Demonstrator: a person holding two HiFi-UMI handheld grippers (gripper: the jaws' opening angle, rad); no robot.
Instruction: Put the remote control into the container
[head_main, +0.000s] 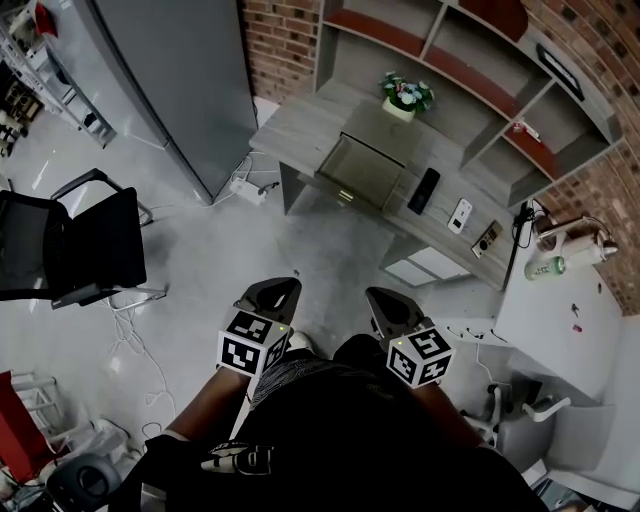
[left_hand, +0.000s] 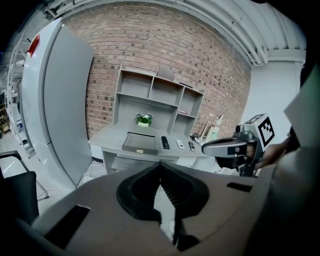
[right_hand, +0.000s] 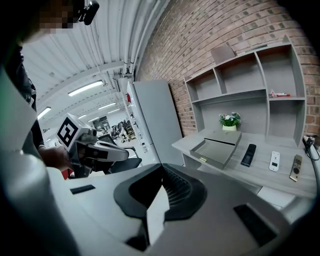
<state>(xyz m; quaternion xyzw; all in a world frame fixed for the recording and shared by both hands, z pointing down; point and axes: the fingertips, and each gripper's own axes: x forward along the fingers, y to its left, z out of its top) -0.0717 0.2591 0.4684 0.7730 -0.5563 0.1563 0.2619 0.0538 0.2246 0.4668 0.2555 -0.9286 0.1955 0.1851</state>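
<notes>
1. Red brick wall (head_main: 282, 40) stands behind a grey table (head_main: 300, 128) that has open shelves (head_main: 470, 70) above it. At the left of the table is a tall grey cabinet (head_main: 170, 80), and a black chair (head_main: 90, 245) stands on the pale floor (head_main: 330, 250).
2. On the table lies the container (head_main: 360, 168), a shallow grey tray open at the top. Behind it is a small plant (head_main: 406, 95) in a white pot.
3. The black remote control (head_main: 424, 190) lies flat on the table, just beside the right side of the container and not touching it.
4. Further to the right lie a white remote control (head_main: 460, 214) and then a third remote control (head_main: 486, 238), all three in one row.
5. The left gripper (left_hand: 160, 165) is held over the floor, well apart from the table. Its fingers (left_hand: 175, 190) are pressed together at the tips, with nothing between them.
6. The right gripper (right_hand: 161, 167) is held beside the left one, also well apart from the table. Its fingers (right_hand: 177, 188) are pressed together too and carry nothing.
7. Both grippers point toward the table, and each gripper view shows the other gripper at its side.
</notes>
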